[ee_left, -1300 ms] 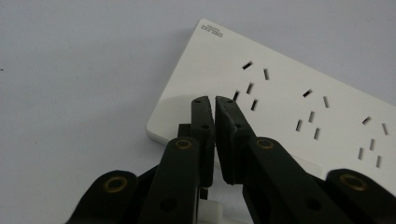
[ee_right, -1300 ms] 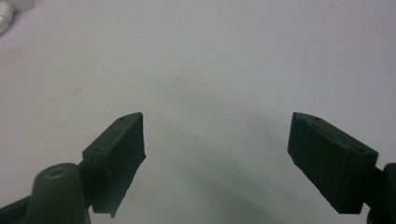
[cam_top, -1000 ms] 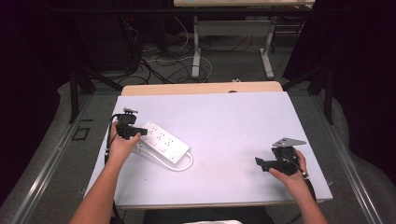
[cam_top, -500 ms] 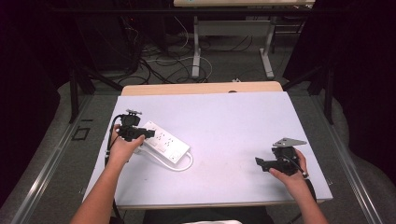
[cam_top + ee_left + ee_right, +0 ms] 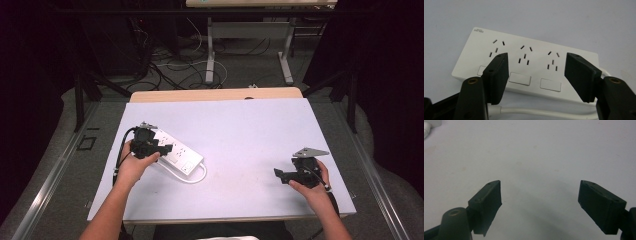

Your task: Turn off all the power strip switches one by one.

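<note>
Left hand-held gripper [image 5: 536, 72] just opening, jaws apart above power strip [image 5: 524, 67] flat on tabletop [image 5: 250, 130], releasing; right hand-held gripper [image 5: 539, 205] apart, idle.

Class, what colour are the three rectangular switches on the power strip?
White, like the power strip itself; the left gripper view shows the switches best.

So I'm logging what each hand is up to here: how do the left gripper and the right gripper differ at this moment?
The left gripper hovers over the white power strip, while the right gripper has only bare table before it. The left gripper's fingers have just been opening, with nothing clamped between them; the right gripper's fingers stand wider apart. The left sits at the table's left side, the right near its right front corner. Both are open and hold nothing.
</note>
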`<state>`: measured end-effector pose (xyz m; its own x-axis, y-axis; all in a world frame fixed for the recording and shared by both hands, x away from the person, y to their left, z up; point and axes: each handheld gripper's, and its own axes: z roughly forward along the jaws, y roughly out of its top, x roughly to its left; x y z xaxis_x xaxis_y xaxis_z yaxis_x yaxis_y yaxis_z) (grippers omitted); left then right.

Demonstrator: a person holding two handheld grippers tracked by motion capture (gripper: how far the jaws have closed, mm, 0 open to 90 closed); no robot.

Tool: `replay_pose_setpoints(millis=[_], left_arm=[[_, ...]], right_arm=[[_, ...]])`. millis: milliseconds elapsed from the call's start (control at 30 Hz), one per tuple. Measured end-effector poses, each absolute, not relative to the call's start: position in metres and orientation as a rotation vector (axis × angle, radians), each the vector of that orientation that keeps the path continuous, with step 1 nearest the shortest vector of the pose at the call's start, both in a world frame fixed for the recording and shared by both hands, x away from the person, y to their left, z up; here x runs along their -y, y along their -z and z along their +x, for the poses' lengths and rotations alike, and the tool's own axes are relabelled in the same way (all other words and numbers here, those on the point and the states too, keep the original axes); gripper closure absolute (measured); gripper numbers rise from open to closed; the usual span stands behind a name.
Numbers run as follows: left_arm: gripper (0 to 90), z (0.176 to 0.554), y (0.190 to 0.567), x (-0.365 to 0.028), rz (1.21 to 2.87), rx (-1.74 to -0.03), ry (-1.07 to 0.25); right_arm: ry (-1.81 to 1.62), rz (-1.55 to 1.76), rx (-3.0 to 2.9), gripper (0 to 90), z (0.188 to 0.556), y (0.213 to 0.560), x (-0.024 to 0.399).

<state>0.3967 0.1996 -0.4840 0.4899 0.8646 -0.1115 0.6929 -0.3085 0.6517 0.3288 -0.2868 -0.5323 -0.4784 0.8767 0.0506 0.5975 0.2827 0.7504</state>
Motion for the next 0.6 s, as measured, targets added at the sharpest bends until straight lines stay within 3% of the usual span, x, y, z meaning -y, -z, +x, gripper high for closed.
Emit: replay_pose_setpoints(millis=[267,467,600], left_arm=[[31.3,0.377,0.484,-0.201,2.084,-1.233,-0.397],[30.5,0.363,0.487,-0.205,2.056,-1.233,-0.366],[25.4,0.356,0.491,-0.208,2.022,-1.249,-0.373]], right_arm=[[-1.032,1.340,-2.179,18.7,0.328,0.532,0.287],[-1.030,1.333,-2.177,18.7,0.328,0.531,0.287],[-1.028,1.335,-2.175,18.6,0.328,0.531,0.288]])
